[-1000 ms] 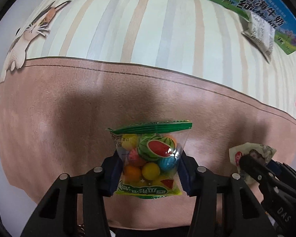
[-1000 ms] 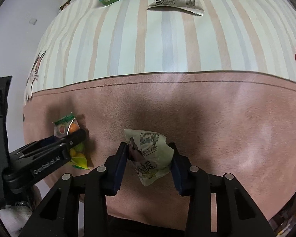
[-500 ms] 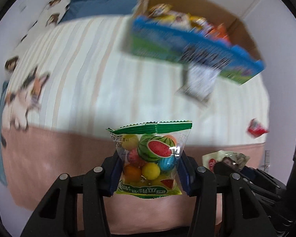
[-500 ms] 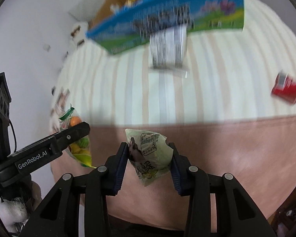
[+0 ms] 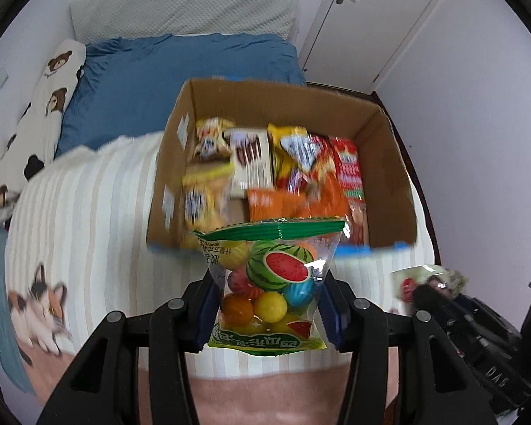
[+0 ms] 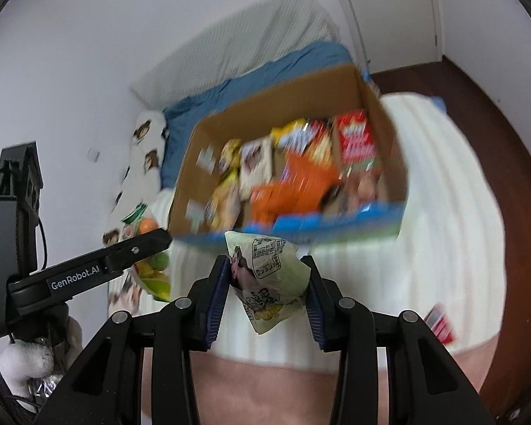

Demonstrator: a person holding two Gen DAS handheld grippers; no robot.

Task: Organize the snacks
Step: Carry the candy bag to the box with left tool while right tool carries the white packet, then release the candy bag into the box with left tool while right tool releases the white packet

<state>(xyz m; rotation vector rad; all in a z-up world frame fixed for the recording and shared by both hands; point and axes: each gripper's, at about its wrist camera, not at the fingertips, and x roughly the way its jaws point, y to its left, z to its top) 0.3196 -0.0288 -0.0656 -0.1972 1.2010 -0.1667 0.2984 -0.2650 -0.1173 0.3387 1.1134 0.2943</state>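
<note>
My left gripper (image 5: pixel 265 301) is shut on a clear candy bag (image 5: pixel 270 283) with coloured balls and a watermelon picture, held in the air just before the cardboard snack box (image 5: pixel 389 177). My right gripper (image 6: pixel 265 279) is shut on a pale green snack packet (image 6: pixel 269 276), also raised before the box (image 6: pixel 375 102). The box stands open on the bed and holds several packets (image 5: pixel 301 170). The left gripper with its candy bag (image 6: pixel 145 248) shows at the left of the right wrist view. The right gripper's packet (image 5: pixel 424 278) shows at the right of the left wrist view.
The striped blanket (image 5: pixel 88 212) with a cat print (image 5: pixel 39 304) covers the bed. A red packet (image 6: pixel 440 322) lies on the blanket at right. A blue pillow (image 5: pixel 159 81) and a bear-print pillow (image 5: pixel 42 106) lie behind the box. A door (image 5: pixel 371 17) is at far right.
Both grippers have risen and tipped up with their packets. The view has swung from the blanket to the open box, which now sits straight ahead and close.
</note>
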